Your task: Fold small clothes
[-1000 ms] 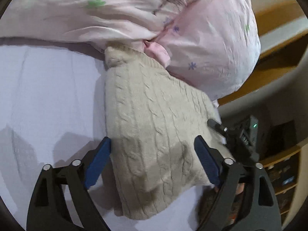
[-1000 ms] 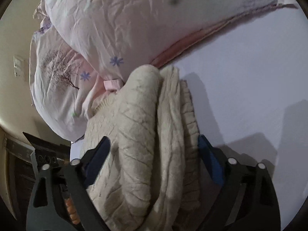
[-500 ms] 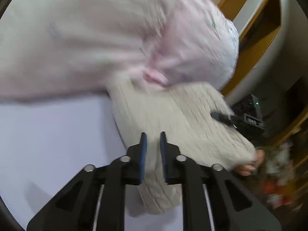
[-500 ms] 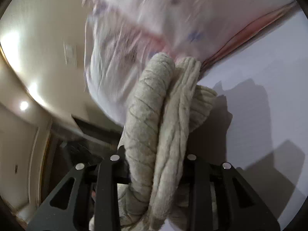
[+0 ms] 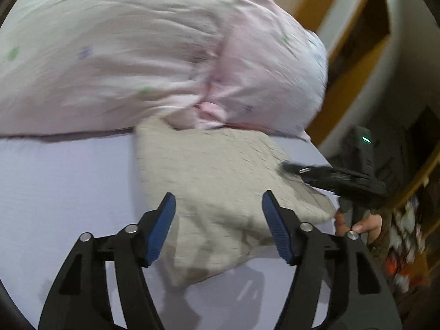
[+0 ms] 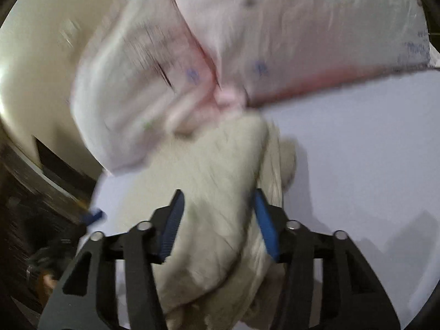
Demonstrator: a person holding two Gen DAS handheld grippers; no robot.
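Observation:
A folded cream cable-knit sweater [image 5: 214, 181] lies on the pale lilac bed sheet [image 5: 68, 187], its far end against the pink pillows. My left gripper [image 5: 218, 225] is open, its blue pads on either side of the sweater's near edge, just above it. My right gripper [image 6: 218, 222] is open, its pads spread around the thick folded bundle of the sweater [image 6: 217, 181]. The right gripper also shows in the left wrist view [image 5: 330, 176] at the sweater's right side. Both views are motion-blurred.
Two pink floral pillows [image 5: 137, 55] lie at the head of the bed, also in the right wrist view [image 6: 247, 41]. The bed's edge [image 5: 321, 151] is just right of the sweater, with wooden furniture [image 5: 357, 55] and cluttered shelves [image 5: 407, 233] beyond.
Both grippers were shut half a second ago, the right one on the sweater; both have now opened. The sweater has dropped flat onto the sheet.

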